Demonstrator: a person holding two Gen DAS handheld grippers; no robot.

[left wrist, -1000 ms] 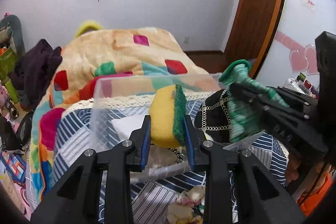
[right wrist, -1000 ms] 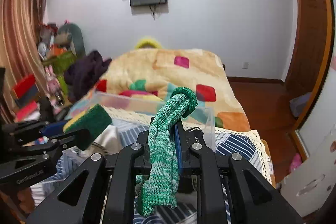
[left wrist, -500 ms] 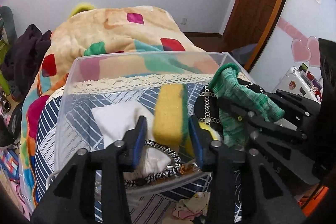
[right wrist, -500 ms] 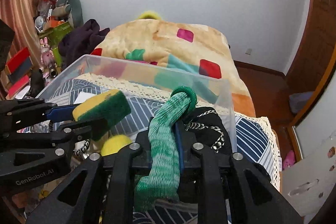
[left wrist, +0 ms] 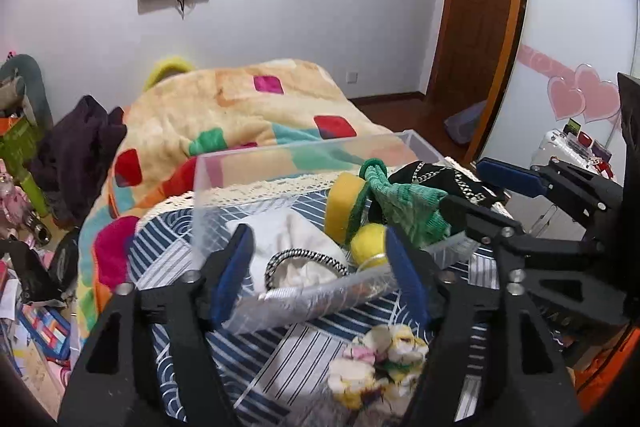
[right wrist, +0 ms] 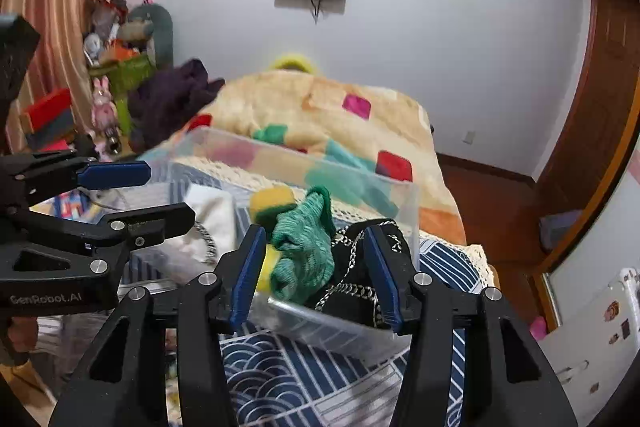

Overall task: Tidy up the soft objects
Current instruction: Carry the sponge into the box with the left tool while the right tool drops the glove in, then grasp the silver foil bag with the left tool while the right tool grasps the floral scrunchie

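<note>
A clear plastic bin [left wrist: 304, 297] [right wrist: 404, 203] stands on the bed. In it lie a yellow and green sponge [left wrist: 344, 207] [right wrist: 272, 201], a green knit sock [left wrist: 408, 203] [right wrist: 304, 251], a yellow ball [left wrist: 368, 241], a white cloth [left wrist: 288, 239] with a braided band [left wrist: 304, 257], and a black item with a chain [left wrist: 440, 175] [right wrist: 360, 267]. My left gripper [left wrist: 320, 271] is open and empty at the bin's near wall. My right gripper [right wrist: 312, 271] is open and empty just above the sock; it also shows in the left wrist view [left wrist: 480, 187].
The bin rests on a blue and white striped cloth [left wrist: 256, 367] [right wrist: 288, 387]. A floral soft item [left wrist: 380, 359] lies on it in front of the bin. A patchwork blanket [left wrist: 240, 115] covers the bed behind. Clutter fills the floor at left [left wrist: 32, 187].
Both grippers have opened. The sponge has dropped from my left gripper and the sock from my right gripper into the bin. Both grippers have drawn back a little.
</note>
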